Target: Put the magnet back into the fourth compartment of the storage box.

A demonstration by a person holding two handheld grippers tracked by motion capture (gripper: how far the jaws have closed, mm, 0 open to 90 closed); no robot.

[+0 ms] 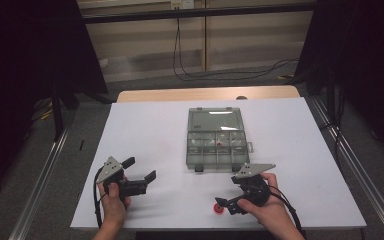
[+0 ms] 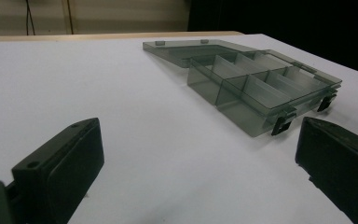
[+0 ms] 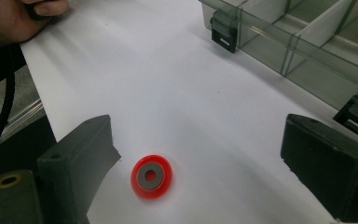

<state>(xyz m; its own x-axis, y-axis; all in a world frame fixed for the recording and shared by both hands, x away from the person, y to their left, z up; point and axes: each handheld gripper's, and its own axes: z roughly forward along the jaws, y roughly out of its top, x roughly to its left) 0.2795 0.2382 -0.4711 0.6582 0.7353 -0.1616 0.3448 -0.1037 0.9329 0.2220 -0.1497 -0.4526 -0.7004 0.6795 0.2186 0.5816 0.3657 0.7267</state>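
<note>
The red washer [image 3: 151,177] lies flat on the white table [image 1: 150,130], at 6 o'clock of the open compartment box [image 1: 215,142]. The right gripper [image 3: 196,163] straddles it, jaws apart and not touching (pickup pending). The left gripper [image 1: 139,169] idles, jaws wide apart.

In the high view the right gripper [image 1: 228,204] covers part of the red ring [image 1: 219,208] near the table's [image 1: 145,125] front edge, so only a sliver of red shows. The small parts inside the compartment box [image 1: 215,139] are too tiny there to tell apart: a red speck and some pale bits. In the right gripper view the box [image 3: 307,42] is cut off by the top and right edges, and something reddish in one compartment is blurred. A hand [image 3: 14,16] is cut off at the top left corner. In the left gripper view the box's [image 2: 251,88] contents cannot be made out.
</note>
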